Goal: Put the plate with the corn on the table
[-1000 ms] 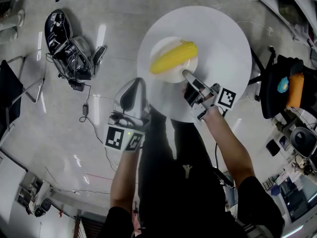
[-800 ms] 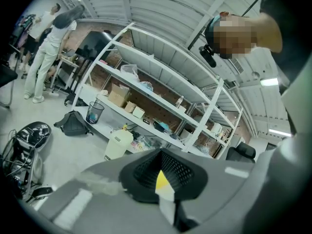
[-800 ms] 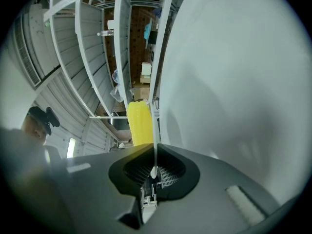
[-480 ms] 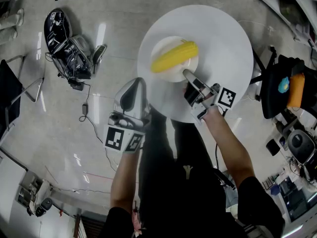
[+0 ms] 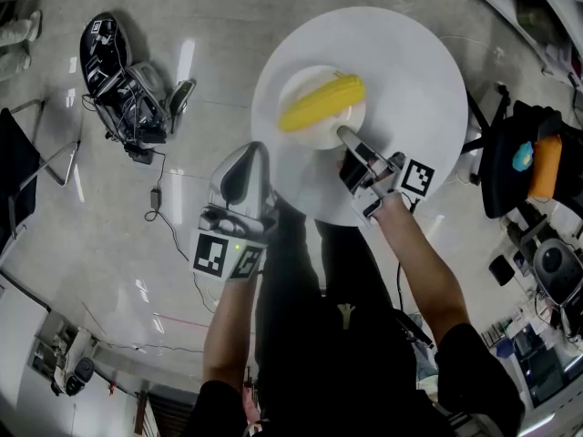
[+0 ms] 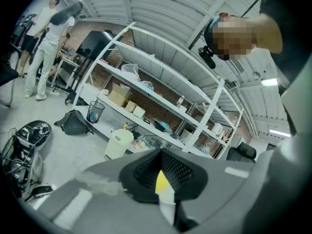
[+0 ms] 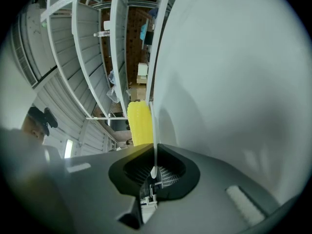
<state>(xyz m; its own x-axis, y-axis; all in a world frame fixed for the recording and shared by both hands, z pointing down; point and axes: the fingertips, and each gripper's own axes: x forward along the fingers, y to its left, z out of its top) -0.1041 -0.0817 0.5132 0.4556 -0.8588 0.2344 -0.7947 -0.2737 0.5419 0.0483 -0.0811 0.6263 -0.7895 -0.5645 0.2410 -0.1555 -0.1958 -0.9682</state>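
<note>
A: Grippers first: left gripper (image 5: 250, 155) is hanging off the table's seven o'clock edge, jaws pressed together and carrying nothing, while right gripper (image 5: 347, 138) is pinching the plate (image 5: 312, 137) by its five o'clock rim.

B: And the corn (image 5: 321, 103) is lying across that plate, yellow and whole. The plate is sitting over the round white table (image 5: 414, 80), toward its nine o'clock half.

A: So the carrying is looking nearly done. I'm judging that only the setting-down and letting-go are remaining. Whether the plate is touching the top, I cannot tell.

B: Nothing is blocking the tabletop. Farther out, a black bag with cables (image 5: 123, 76) is sprawling on the floor at ten o'clock, and a dark chair (image 5: 496, 176) is crowding the table's three o'clock edge.
</note>
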